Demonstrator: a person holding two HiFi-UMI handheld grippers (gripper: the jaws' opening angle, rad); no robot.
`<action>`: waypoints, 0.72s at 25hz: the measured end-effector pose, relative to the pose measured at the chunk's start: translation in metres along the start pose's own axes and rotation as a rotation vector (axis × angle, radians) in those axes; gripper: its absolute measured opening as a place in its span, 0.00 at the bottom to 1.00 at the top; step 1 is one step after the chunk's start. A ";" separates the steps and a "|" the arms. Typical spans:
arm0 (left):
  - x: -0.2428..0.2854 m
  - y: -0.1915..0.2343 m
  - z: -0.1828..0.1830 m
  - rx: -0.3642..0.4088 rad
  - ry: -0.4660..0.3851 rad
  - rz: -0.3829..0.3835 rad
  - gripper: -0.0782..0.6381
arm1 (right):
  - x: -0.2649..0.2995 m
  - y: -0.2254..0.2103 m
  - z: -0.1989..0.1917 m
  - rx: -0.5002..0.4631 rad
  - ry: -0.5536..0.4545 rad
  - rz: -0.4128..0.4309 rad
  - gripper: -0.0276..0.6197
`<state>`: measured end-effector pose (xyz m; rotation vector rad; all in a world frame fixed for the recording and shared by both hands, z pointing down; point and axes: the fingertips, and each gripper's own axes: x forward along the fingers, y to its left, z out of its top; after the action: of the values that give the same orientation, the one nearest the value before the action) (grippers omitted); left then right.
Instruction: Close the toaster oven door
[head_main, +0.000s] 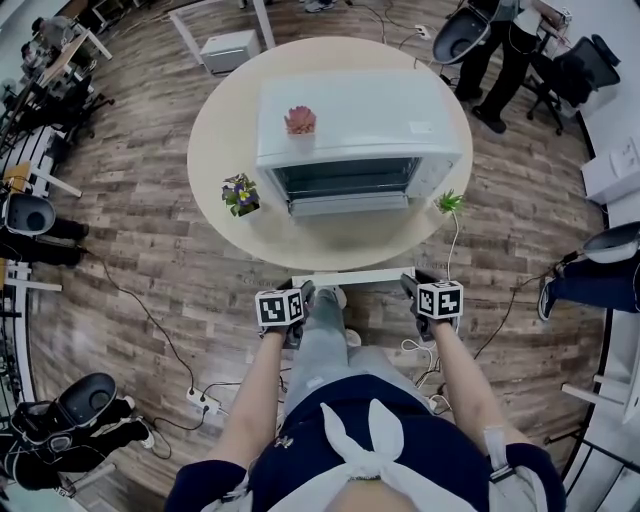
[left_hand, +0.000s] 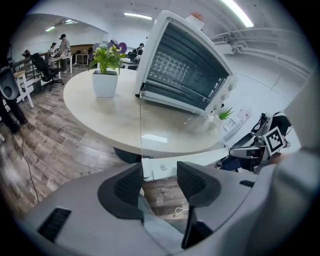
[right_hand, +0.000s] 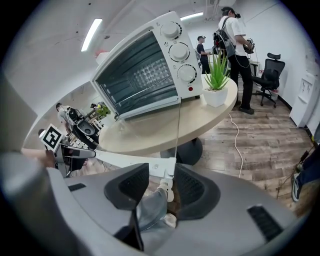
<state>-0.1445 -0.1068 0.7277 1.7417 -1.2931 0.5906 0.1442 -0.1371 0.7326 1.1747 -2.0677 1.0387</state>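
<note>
Head view: small label (head_main: 422, 127) on toaster oven (head_main: 350, 105), print too small.

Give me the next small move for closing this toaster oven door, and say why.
Probably raise the left hand-held gripper and right hand-held gripper together, up and toward the toaster oven. Its glass door is swung open toward the person, and each end of the white handle bar sits at a pair of open jaws, so lifting the bar should swing the door shut.

Bystander (head_main: 512, 65) half beyond top edge
</note>
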 end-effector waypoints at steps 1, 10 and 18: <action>-0.001 0.000 0.000 -0.002 0.004 0.003 0.43 | -0.001 0.000 0.000 -0.001 -0.001 -0.002 0.30; -0.011 -0.003 0.006 -0.008 0.014 0.015 0.43 | -0.011 0.005 0.008 0.004 -0.044 0.009 0.29; -0.019 -0.007 0.012 -0.007 -0.004 0.012 0.43 | -0.019 0.008 0.014 0.009 -0.074 0.014 0.28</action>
<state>-0.1463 -0.1063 0.7040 1.7317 -1.3076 0.5888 0.1449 -0.1371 0.7077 1.2215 -2.1332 1.0267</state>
